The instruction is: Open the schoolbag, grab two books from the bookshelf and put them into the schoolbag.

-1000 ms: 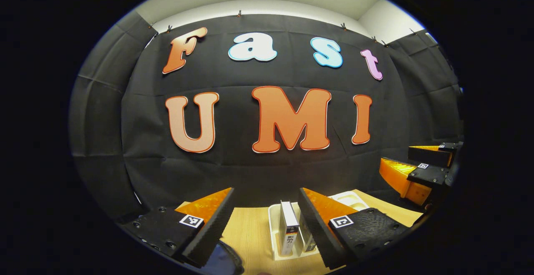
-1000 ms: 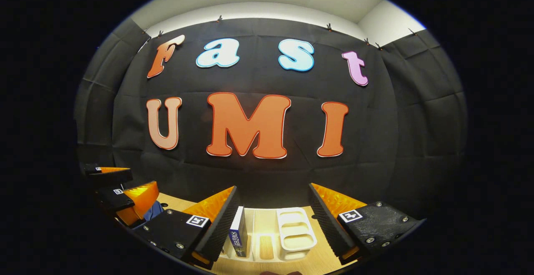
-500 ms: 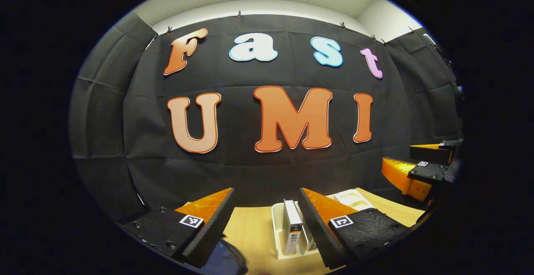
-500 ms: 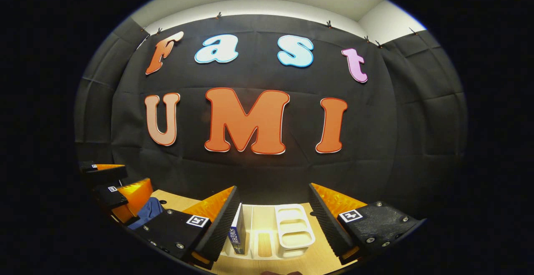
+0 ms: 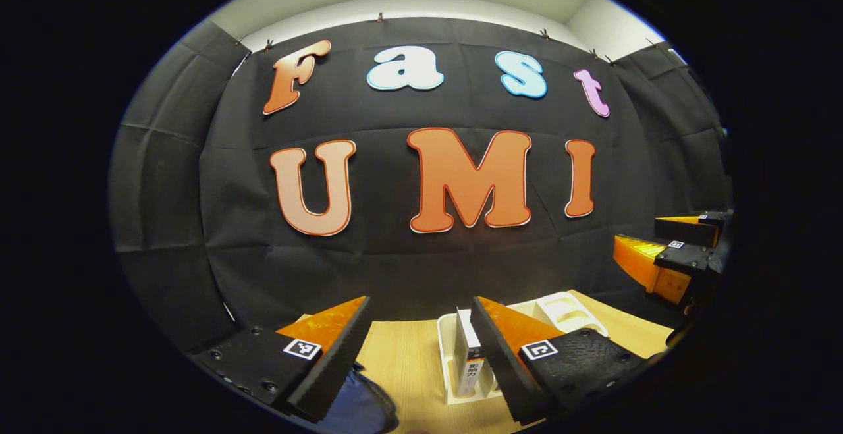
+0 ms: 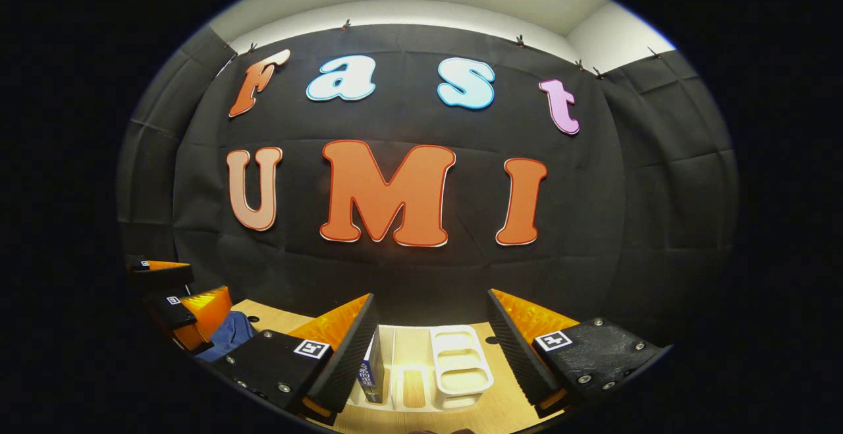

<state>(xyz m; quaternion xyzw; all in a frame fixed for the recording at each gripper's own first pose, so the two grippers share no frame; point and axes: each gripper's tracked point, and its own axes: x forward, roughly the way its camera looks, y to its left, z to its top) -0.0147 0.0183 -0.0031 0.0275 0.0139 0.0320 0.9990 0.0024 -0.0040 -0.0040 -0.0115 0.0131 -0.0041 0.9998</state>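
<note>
- We see the table (image 5: 402, 361) as pale wood, smooth and matt.
- The bookshelf (image 6: 461, 365) looks like smooth white plastic with a slight sheen.
- The book (image 5: 469, 355) has a glossy paper cover.
- The schoolbag (image 5: 359, 411) reads as blue woven cloth.
- The booth wall (image 6: 625, 223) is matt, creased cloth.

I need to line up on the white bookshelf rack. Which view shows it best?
The right gripper view: the white rack lies between the open right gripper fingers, its slots visible. In the left gripper view the rack is partly hidden behind the left gripper.
</note>
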